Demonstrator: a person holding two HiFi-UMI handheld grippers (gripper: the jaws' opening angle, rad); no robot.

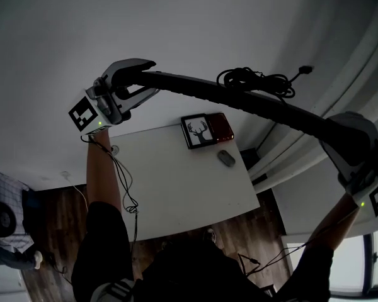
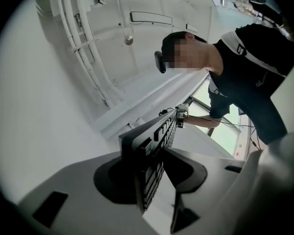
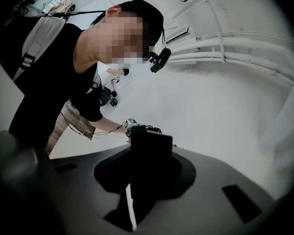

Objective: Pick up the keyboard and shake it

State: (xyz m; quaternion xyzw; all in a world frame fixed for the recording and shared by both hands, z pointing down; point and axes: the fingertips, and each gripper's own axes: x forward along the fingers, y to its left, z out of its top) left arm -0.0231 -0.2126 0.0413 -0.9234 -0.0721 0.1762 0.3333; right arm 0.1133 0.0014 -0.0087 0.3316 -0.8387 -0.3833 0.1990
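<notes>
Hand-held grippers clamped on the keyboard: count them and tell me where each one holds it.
2. The left hand-held gripper clamps the keyboard at its left end in the head view; the right hand-held gripper clamps its right end. No others are visible.

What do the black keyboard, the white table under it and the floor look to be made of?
Black keyboard: probably plastic with a matte finish, since it shows no glints. White rectangular table: a smooth, flat, plain white top, perhaps laminate, though the look leaves it open. Floor: dark brown planks with visible grain, so wood or a wood-look covering.
</notes>
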